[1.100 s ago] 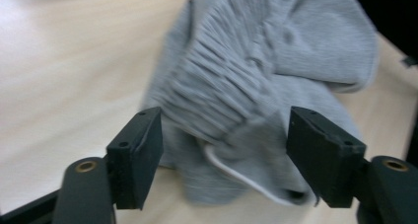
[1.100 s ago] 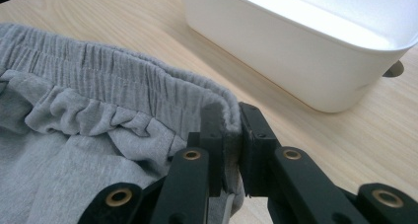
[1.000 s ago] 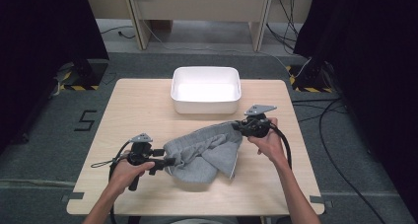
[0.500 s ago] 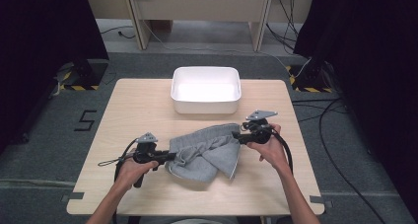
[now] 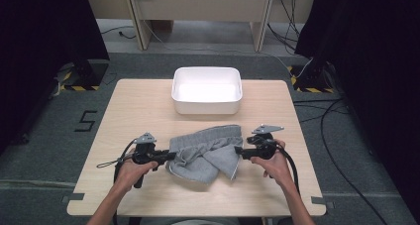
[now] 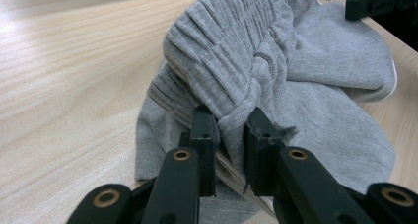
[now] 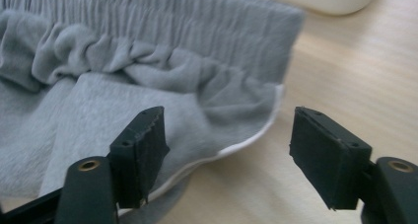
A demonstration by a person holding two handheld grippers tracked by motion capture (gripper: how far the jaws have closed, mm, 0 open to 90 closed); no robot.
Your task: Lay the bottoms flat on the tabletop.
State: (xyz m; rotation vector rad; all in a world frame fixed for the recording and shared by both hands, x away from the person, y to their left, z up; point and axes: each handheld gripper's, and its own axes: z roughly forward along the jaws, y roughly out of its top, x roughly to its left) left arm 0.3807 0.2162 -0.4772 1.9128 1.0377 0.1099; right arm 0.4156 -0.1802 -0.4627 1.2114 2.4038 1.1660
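Note:
A grey garment (image 5: 208,150) with a gathered elastic waistband lies crumpled on the wooden table (image 5: 143,106), near the front. My left gripper (image 5: 171,155) is at its left end; in the left gripper view its jaws (image 6: 231,130) have just closed and pinch a fold of the grey garment (image 6: 276,71). At the garment's right end my right gripper (image 5: 238,149) stands open. In the right gripper view its jaws (image 7: 226,140) have just been opening, spread wide over the white-trimmed edge of the grey garment (image 7: 148,76), with neither pad touching it.
A white rectangular tub (image 5: 206,105) stands behind the garment at mid-table. Cables trail from both grippers over the front of the table. The right gripper's black jaw (image 6: 374,2) shows at the top right of the left gripper view.
My right gripper let go of the garment's right end and came down toward the front edge; that end now lies on the table. My left gripper shut on the left end.

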